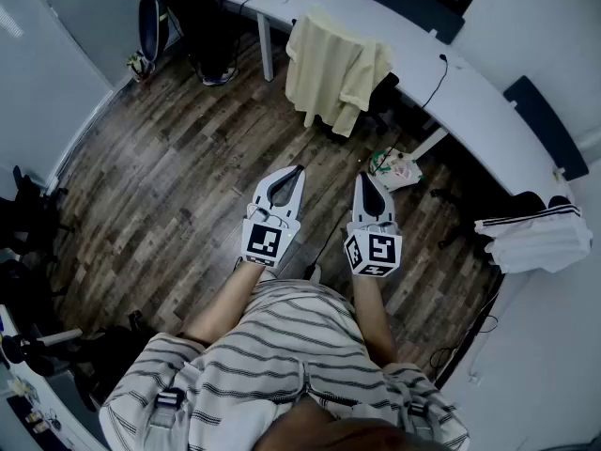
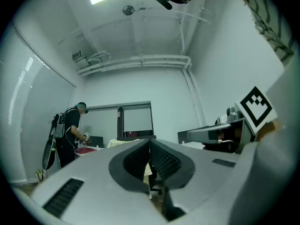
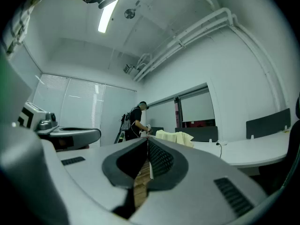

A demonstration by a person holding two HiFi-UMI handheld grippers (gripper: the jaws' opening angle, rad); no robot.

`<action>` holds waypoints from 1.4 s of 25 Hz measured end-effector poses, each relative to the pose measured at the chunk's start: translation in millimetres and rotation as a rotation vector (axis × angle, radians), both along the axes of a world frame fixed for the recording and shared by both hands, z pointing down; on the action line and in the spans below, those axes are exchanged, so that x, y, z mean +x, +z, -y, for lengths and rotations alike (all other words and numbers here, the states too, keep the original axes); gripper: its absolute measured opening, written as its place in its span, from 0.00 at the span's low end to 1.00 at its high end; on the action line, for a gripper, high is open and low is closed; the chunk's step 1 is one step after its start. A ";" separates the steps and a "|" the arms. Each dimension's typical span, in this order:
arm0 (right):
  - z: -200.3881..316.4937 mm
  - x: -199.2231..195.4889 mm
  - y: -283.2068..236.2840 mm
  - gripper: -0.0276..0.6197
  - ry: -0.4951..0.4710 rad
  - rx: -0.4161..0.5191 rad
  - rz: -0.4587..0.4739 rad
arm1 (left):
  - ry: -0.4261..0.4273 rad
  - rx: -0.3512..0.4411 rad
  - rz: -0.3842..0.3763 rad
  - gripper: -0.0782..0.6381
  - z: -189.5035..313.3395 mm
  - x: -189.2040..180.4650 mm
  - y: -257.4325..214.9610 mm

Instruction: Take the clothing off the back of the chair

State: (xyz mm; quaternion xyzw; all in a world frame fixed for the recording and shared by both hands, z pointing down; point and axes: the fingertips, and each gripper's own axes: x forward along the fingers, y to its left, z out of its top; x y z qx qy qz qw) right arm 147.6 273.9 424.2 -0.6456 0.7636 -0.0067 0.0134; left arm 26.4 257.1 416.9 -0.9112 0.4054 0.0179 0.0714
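Task not started: yellow shirt [image 1: 331, 69] hangs over chair [image 1: 384, 98] back; left gripper [image 1: 296, 174] and right gripper [image 1: 365, 180] jaws closed, empty, well short.

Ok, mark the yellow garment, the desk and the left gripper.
yellow garment [image 1: 331, 64]: head view, middle of the draped cloth.
desk [image 1: 484, 106]: head view, bare stretch of its top.
left gripper [image 1: 299, 171]: head view, tips of its shut fingers.
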 end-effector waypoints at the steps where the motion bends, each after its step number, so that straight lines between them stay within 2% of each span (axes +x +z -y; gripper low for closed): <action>1: 1.8 2.3 -2.1 0.07 -0.001 0.006 -0.005 | -0.005 -0.001 -0.011 0.14 2.8 2.1 -1.2; 4: 7.3 10.3 -3.8 0.07 -0.004 0.013 -0.007 | -0.029 -0.004 -0.033 0.14 9.0 8.1 -1.1; 8: 11.3 21.2 4.0 0.07 -0.010 -0.005 0.020 | -0.043 -0.010 -0.019 0.14 9.5 17.0 2.6; 18: 20.4 33.8 0.2 0.07 -0.043 0.016 0.040 | -0.095 -0.038 -0.015 0.14 11.4 22.1 6.9; 27: 33.2 40.9 17.7 0.07 -0.102 0.002 0.075 | -0.182 -0.062 -0.003 0.14 8.9 28.9 19.6; 35: 70.7 39.7 26.3 0.07 -0.119 -0.019 0.069 | -0.194 -0.087 -0.004 0.14 40.3 29.1 31.0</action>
